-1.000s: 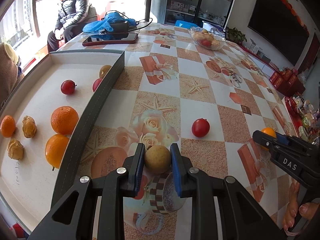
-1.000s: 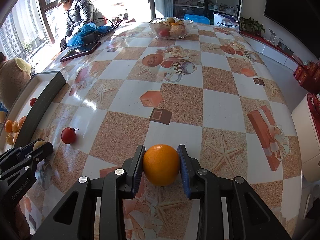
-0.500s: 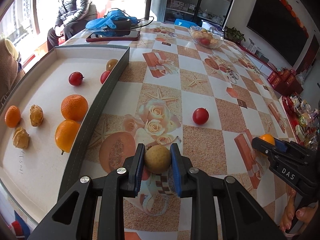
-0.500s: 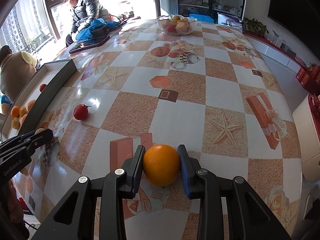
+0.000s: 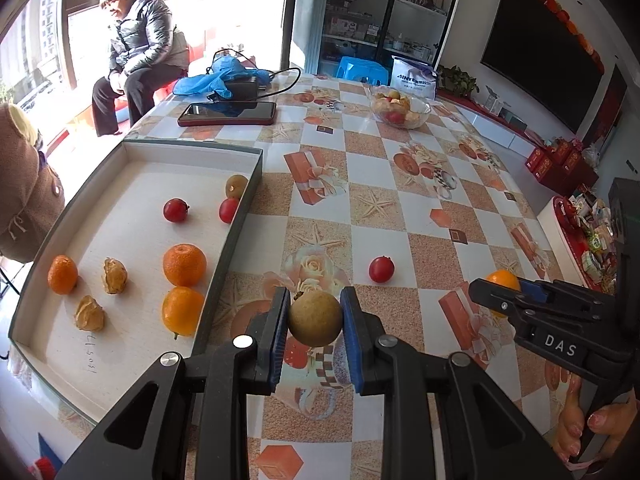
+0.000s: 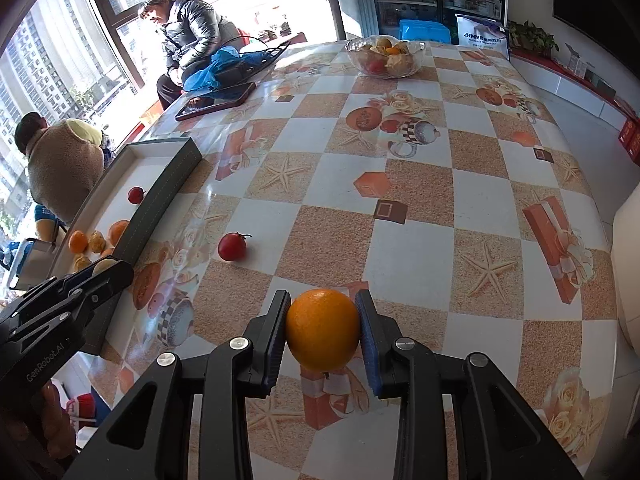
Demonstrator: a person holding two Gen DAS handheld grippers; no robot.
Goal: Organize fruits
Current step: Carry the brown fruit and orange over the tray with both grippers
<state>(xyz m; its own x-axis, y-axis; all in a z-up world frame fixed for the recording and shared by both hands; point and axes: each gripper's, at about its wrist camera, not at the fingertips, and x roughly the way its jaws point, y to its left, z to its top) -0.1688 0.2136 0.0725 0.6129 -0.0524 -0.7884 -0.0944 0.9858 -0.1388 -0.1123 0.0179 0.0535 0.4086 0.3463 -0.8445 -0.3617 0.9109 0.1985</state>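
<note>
Above the bench [image 5: 400, 216] with its checked, fruit-printed cover, a round tan-brown fruit [image 5: 315, 318] is clamped between the blue pads of the left claw [image 5: 315, 322] — lifted clear of the surface. A smooth round orange [image 6: 322, 328] is gripped likewise by the right claw [image 6: 322, 332]. A small red tomato [image 5: 381, 269] is left on the bench, beside the shallow grey-rimmed tray [image 5: 240, 216] of sorted fruit

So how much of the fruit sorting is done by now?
Mostly done, it seems: the tray already holds three oranges, two red fruits, a brown one and two husked ones. In hand: the left tool grips a brown fruit, the right tool an orange. Left: a red fruit on the table.
</note>
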